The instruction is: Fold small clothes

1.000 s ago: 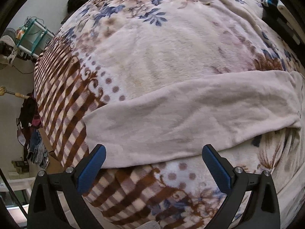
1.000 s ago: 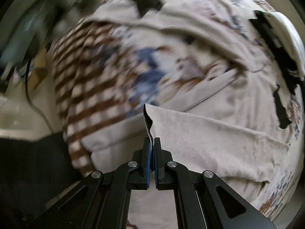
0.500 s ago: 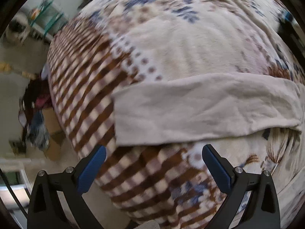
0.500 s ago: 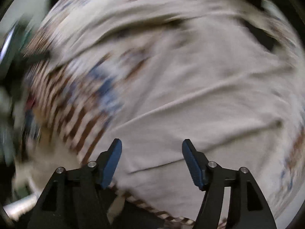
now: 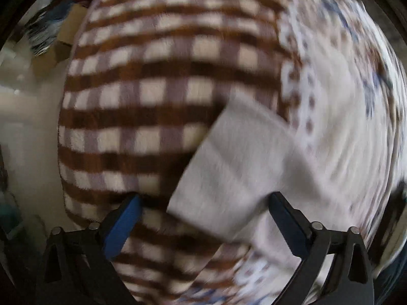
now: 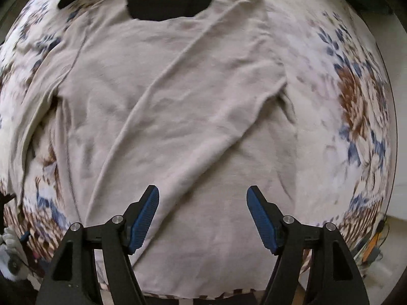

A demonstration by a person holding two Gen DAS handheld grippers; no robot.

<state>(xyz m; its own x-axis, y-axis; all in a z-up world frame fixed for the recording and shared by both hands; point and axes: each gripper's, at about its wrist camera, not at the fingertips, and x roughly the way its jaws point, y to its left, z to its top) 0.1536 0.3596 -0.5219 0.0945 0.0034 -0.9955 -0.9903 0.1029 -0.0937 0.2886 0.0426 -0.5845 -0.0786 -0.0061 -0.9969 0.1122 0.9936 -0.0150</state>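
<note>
Blanket (image 6: 356, 96) carries the beige top (image 6: 178, 101) spread flat, one sleeve (image 6: 193, 58) folded across, second sleeve (image 5: 229, 178) likely next for left claw (image 5: 203, 225); right claw (image 6: 202, 217) too gapes empty.

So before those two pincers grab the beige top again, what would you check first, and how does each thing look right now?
1. Left gripper open: ok.
2. Right gripper open, holding nothing: ok.
3. Sleeve end lies between the left fingers: ok.
4. Other sleeve folded across the beige top: ok.
5. Top lies smooth: not ok, creases show.
6. Left view sharp enough to aim: not ok, blurred.
7. Blanket flat under the top: cannot tell.
</note>
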